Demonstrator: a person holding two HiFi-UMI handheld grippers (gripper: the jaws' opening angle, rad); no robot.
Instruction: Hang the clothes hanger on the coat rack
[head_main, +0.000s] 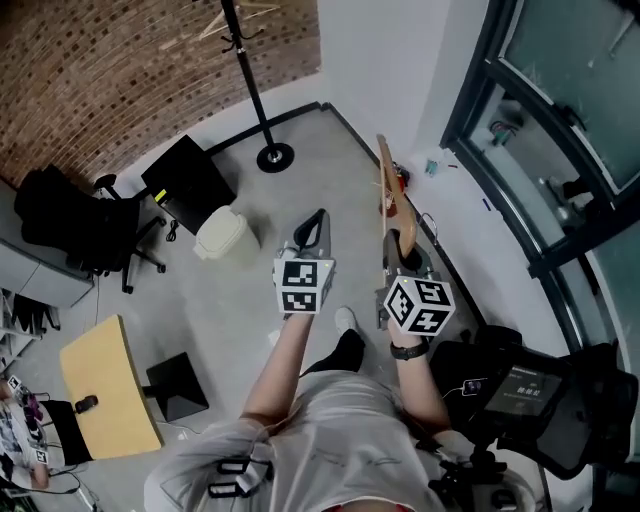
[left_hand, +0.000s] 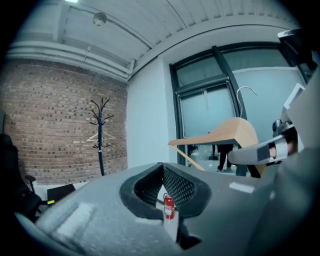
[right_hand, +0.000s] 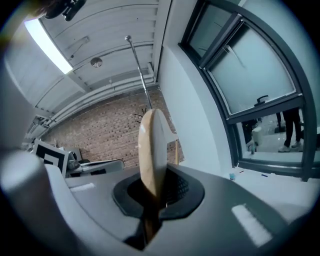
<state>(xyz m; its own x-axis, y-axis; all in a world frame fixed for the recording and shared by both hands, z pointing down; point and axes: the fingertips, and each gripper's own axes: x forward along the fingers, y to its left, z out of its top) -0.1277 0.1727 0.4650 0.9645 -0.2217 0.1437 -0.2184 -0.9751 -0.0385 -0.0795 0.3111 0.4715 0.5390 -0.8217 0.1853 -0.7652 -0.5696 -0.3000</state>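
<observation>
The hanger (right_hand: 152, 150) is pale, smooth wood with a thin bright metal hook (right_hand: 138, 70). The left gripper (left_hand: 167, 192) and right gripper (right_hand: 152, 202) are matt grey plastic with black dimpled pads (left_hand: 180, 187). The far wall (left_hand: 50, 125) is rough red brick. The floor (head_main: 310, 160) is smooth grey. The rack (head_main: 250, 85) looks like black metal.
</observation>
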